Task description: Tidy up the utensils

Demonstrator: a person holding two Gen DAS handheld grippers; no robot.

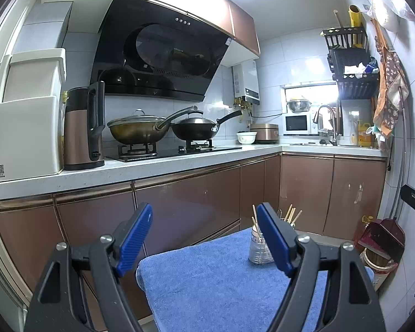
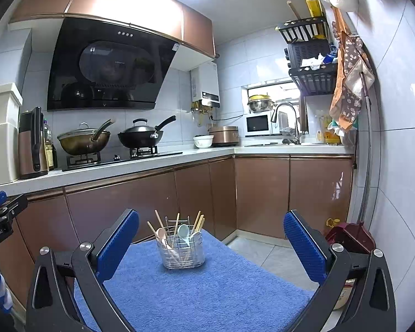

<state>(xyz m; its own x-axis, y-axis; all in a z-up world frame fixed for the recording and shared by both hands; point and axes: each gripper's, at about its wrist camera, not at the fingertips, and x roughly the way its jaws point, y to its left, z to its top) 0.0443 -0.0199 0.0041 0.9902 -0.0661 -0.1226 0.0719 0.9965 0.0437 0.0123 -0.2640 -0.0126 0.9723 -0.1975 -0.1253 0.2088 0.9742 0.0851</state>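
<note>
Scene: small kitchen; a blue towel (image 2: 196,285) covers a low worktop near the cameras, brown cabinets (image 2: 124,204) behind it
Holder: wire caddy (image 2: 183,251) stands upright on the far part of the towel, near its far edge, roughly centred in the right wrist view
Contents: chopsticks (image 2: 197,221) lean out at mixed angles; a pink spoon (image 2: 161,233) and a pale green spoon (image 2: 183,231) stand bowl-up among them
Left view of holder: only part of the caddy shows, mostly hidden behind the right blade of the left tongs (image 1: 204,238)
Left tongs: blades spread wide, nothing between them, held above the near towel
Right tongs: right tongs (image 2: 211,246) also spread wide and empty, framing the caddy, well short of it
Loose utensils: none visible on the towel in either view
Step in hand: judged either the start or the end of the task; everything seen already sits in the caddy, and both tongs hang back
Next move, if sorting is wanted: one tongs would need to steady the caddy wall while the other closes on a single handle top and lifts straight up
Care: chopsticks are thin and crossed, so a pinch may catch two at once; the light caddy could tip if pulled sideways
Elsewhere: woks (image 2: 84,138) on the hob (image 2: 119,157), far left, play no part
</note>
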